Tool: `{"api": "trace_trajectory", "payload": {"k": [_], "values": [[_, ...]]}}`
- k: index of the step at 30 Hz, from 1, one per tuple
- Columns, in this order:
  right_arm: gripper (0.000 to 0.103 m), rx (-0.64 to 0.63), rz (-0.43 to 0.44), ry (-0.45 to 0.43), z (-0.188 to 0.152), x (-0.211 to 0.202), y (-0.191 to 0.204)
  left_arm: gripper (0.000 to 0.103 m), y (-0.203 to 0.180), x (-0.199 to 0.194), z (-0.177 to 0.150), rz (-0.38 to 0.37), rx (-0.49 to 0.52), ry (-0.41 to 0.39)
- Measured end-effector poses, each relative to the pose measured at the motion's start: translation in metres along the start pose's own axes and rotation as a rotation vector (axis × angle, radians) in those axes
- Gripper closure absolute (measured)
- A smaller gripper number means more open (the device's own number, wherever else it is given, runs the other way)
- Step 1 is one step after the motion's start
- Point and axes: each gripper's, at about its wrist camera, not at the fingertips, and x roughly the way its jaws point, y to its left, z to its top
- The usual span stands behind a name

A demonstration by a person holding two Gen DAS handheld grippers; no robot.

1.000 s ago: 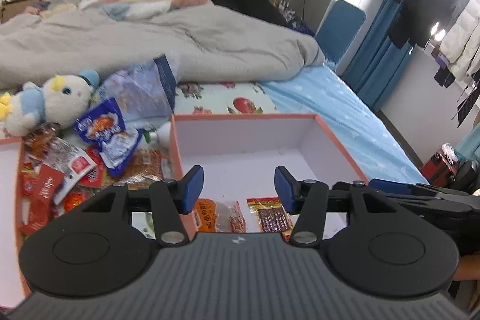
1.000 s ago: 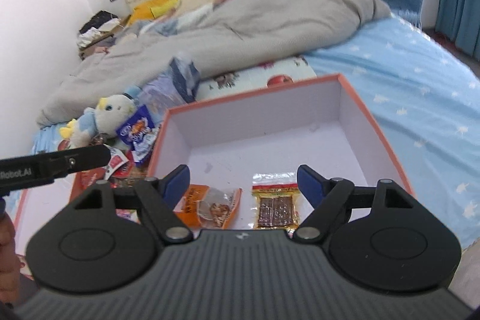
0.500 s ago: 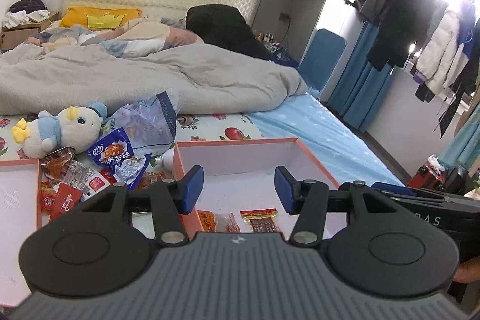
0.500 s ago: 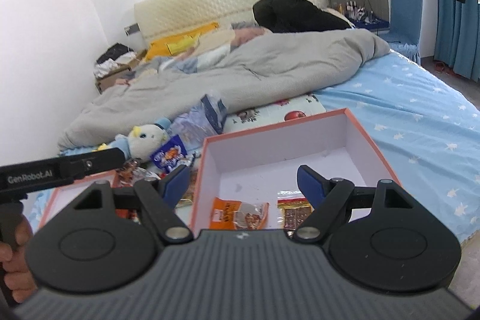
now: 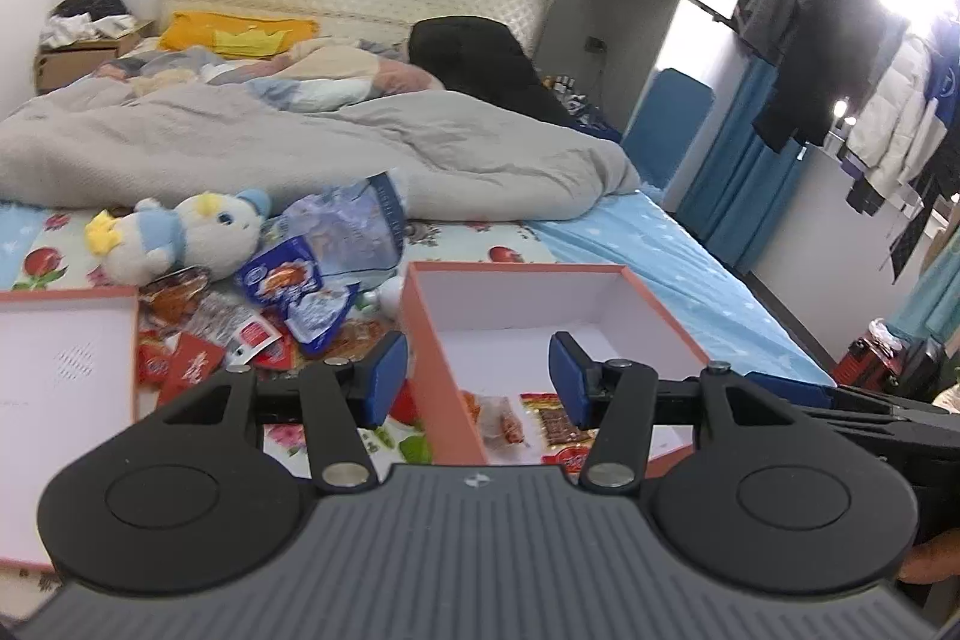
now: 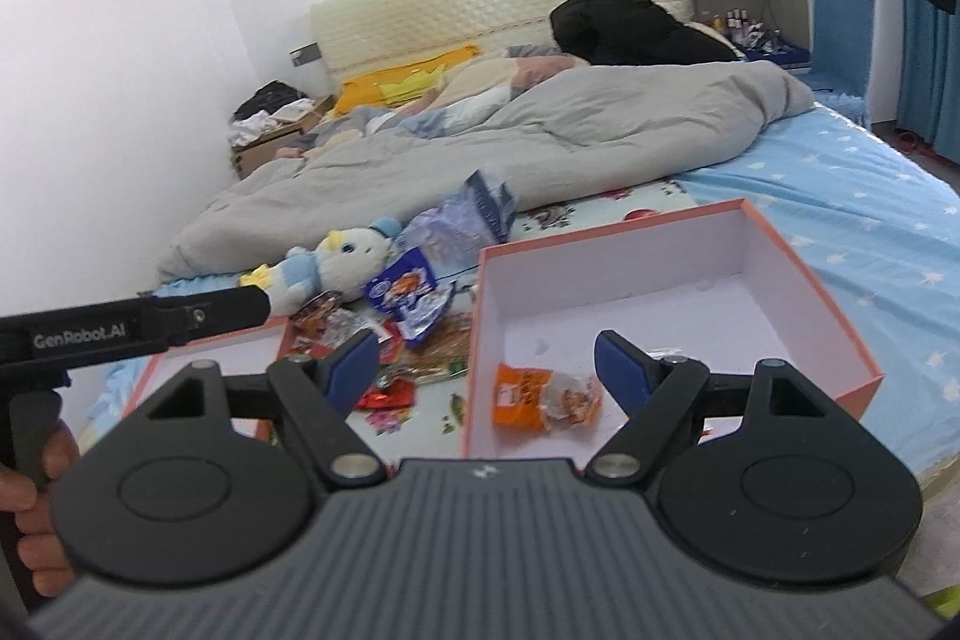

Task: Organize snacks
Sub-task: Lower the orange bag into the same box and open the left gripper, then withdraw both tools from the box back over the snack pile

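Observation:
An orange-walled box (image 5: 441, 388) (image 6: 798, 274) with a white inside lies on the bed. It holds an orange snack packet (image 6: 543, 397) (image 5: 501, 415) and a brown snack packet (image 5: 555, 424). A pile of loose snack packets (image 5: 282, 310) (image 6: 396, 328) lies left of the box. My left gripper (image 5: 477, 376) is open and empty, above the box's near left wall. My right gripper (image 6: 486, 370) is open and empty, above the box's near left corner. The left gripper's body (image 6: 132, 325) shows at the left of the right wrist view.
The box's lid (image 5: 60, 388) (image 6: 240, 352) lies left of the pile. A plush toy (image 5: 180, 235) (image 6: 336, 262) and a crumpled blue bag (image 5: 348, 226) lie behind the snacks. A grey duvet (image 5: 300, 148) covers the far bed. Clothes hang at the right.
Both grippers have pulled back and up from the box, so more of the room shows. Both stay open and empty.

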Motion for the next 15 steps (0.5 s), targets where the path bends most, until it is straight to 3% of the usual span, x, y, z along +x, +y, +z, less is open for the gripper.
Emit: {"api": "trace_trajectory", "payload": {"k": [9,15], "values": [[0.022,-0.044,0.048,0.029,-0.024,0.004,0.028,0.04,0.024,-0.021,-0.023,0.06,-0.047,-0.002],[0.022,-0.064,0.062,0.031,-0.04,0.004,0.039,0.031,0.037,-0.028,-0.032,0.093,-0.043,-0.018]]}}
